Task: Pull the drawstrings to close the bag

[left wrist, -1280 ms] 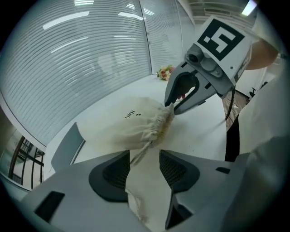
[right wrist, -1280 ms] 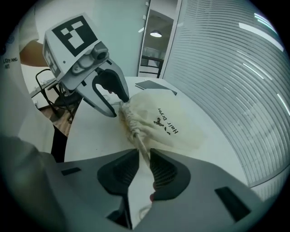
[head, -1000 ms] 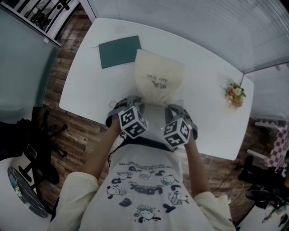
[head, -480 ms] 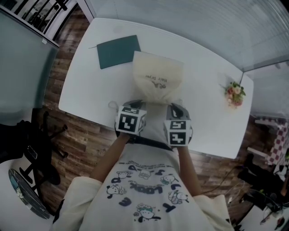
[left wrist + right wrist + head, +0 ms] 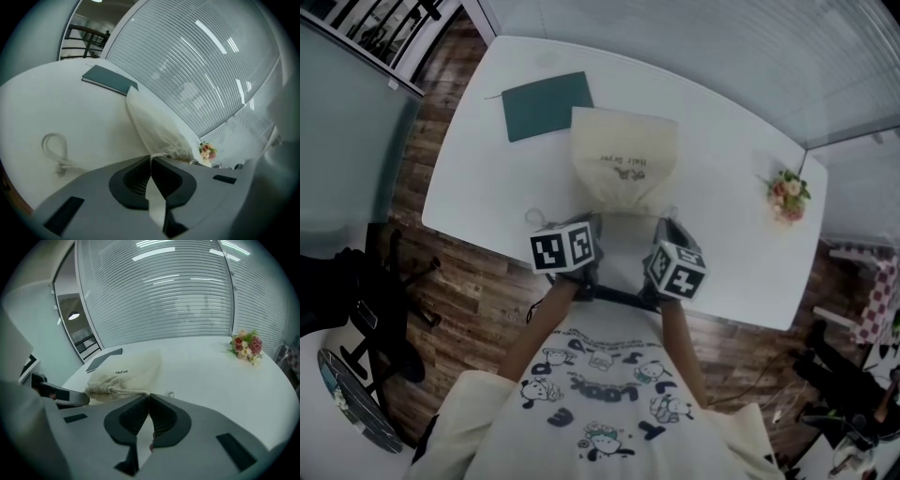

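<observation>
A cream drawstring bag (image 5: 623, 167) lies on the white table (image 5: 487, 178), its mouth gathered toward me. My left gripper (image 5: 587, 227) sits at the left of the mouth and my right gripper (image 5: 662, 229) at the right. In the left gripper view the jaws (image 5: 151, 157) are shut on a drawstring (image 5: 163, 153) that runs from the gathered neck (image 5: 180, 151). The right gripper (image 5: 149, 395) is likewise shut on a drawstring (image 5: 129, 392) coming from the puckered neck (image 5: 101, 390). A loose loop of cord (image 5: 54, 149) lies on the table left of the bag.
A dark green notebook (image 5: 547, 105) lies beyond the bag at the far left. A small bunch of flowers (image 5: 787, 195) stands at the table's right. The table's near edge runs just under both grippers, with wooden floor (image 5: 469, 300) below it.
Both grippers have rolled about their own axes, as the marker cubes show different faces. The right one has shifted a little outward. The bag's neck looks more tightly gathered.
</observation>
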`<action>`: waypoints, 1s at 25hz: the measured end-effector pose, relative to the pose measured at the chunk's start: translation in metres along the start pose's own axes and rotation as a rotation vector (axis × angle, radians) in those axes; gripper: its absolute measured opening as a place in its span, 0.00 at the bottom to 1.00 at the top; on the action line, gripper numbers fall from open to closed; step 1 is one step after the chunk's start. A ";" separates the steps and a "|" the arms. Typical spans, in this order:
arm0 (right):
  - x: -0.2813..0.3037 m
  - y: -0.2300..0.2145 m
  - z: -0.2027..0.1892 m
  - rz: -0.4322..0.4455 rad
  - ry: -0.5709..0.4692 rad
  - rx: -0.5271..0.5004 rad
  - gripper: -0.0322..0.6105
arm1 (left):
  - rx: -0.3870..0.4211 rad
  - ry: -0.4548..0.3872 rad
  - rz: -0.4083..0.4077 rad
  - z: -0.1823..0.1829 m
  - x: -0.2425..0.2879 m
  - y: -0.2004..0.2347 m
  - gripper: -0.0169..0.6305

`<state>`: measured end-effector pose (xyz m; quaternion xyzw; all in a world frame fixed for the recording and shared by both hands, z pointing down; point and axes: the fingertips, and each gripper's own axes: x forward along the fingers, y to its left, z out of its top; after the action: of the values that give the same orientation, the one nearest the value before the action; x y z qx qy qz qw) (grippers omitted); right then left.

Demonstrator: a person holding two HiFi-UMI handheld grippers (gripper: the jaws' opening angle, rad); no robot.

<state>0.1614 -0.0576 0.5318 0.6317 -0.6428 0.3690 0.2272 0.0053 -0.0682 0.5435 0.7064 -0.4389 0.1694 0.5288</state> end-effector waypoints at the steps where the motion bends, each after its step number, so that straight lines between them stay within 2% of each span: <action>1: 0.000 -0.003 0.000 0.000 -0.003 0.029 0.08 | -0.023 0.002 -0.007 0.000 0.000 0.001 0.10; 3: 0.001 -0.008 0.000 0.008 -0.002 0.086 0.08 | -0.045 0.010 -0.011 -0.002 0.001 0.004 0.09; 5: 0.002 -0.011 0.000 0.020 -0.002 0.097 0.08 | -0.015 0.024 -0.012 -0.004 0.002 0.003 0.10; 7: 0.003 -0.009 -0.001 0.056 -0.001 0.073 0.08 | 0.044 0.045 -0.024 -0.005 0.003 0.002 0.10; 12: -0.002 -0.003 -0.014 0.125 0.038 -0.008 0.08 | 0.289 0.082 0.001 -0.013 -0.006 0.000 0.10; 15: -0.008 -0.003 -0.024 0.138 0.070 -0.071 0.09 | 0.312 0.094 0.001 -0.025 -0.010 0.001 0.10; 16: -0.009 -0.003 -0.026 0.136 0.076 -0.086 0.09 | 0.303 0.097 -0.008 -0.029 -0.011 0.000 0.12; 17: -0.012 -0.005 -0.027 0.134 0.078 -0.095 0.10 | 0.301 0.099 -0.018 -0.032 -0.013 0.000 0.18; 18: -0.014 -0.006 -0.027 0.132 0.074 -0.096 0.18 | 0.308 0.095 -0.023 -0.033 -0.017 -0.001 0.26; 19: -0.018 -0.007 -0.025 0.129 0.064 -0.095 0.33 | 0.320 0.081 -0.021 -0.032 -0.022 -0.001 0.28; 23: -0.045 -0.005 0.010 0.126 -0.061 -0.104 0.35 | 0.368 -0.081 0.038 -0.001 -0.055 -0.006 0.29; 25: -0.063 0.007 0.038 0.149 -0.157 -0.126 0.35 | 0.401 -0.164 0.031 0.018 -0.071 -0.018 0.29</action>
<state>0.1675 -0.0465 0.4592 0.5936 -0.7256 0.2932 0.1876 -0.0237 -0.0525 0.4754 0.8020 -0.4489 0.2032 0.3376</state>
